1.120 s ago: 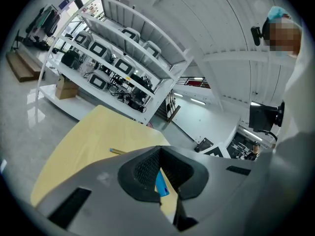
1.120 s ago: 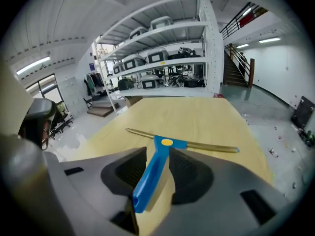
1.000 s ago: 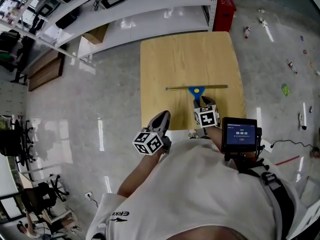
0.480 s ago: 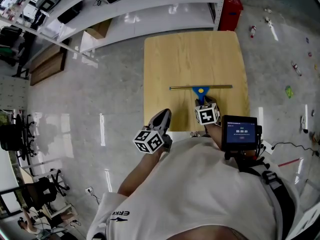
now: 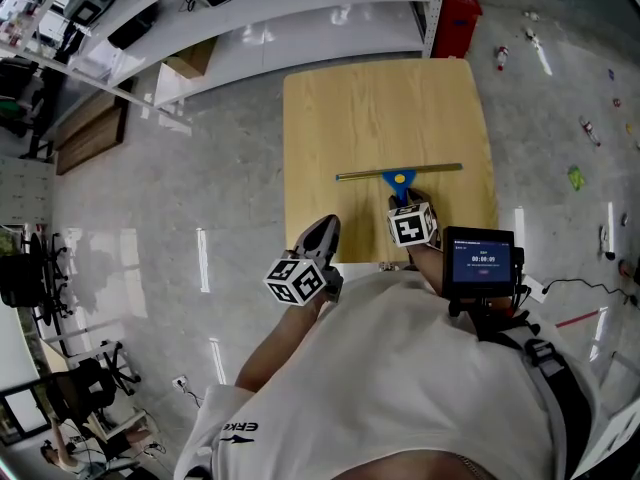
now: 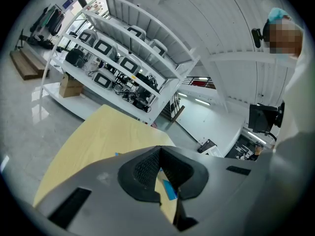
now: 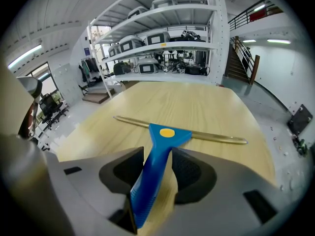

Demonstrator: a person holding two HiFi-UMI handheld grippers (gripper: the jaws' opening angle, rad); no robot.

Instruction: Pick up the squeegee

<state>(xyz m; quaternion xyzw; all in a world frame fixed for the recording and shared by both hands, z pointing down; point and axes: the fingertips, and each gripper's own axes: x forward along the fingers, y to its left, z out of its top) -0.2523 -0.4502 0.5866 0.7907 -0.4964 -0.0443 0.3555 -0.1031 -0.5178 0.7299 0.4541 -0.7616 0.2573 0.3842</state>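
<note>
The squeegee (image 5: 400, 174) lies flat on the wooden table (image 5: 370, 98), its brass blade running left to right. Its blue handle (image 7: 158, 156), marked with a yellow dot, points toward me. My right gripper (image 5: 402, 201) sits at the near end of the handle. Its jaws stand wide on either side of the handle, and a narrow gap shows at the right pad (image 7: 189, 168). My left gripper (image 5: 324, 228) hovers at the table's near left edge. Its pads (image 6: 147, 168) meet at the tips with nothing held.
White shelving (image 5: 300, 13) with devices runs behind the table, and a red crate (image 5: 452, 6) stands at its right end. A small screen (image 5: 482, 266) rides on the person's right forearm. Small items lie scattered on the floor (image 5: 575, 118) to the right.
Only the head view has shifted slightly. The squeegee and both grippers keep their places.
</note>
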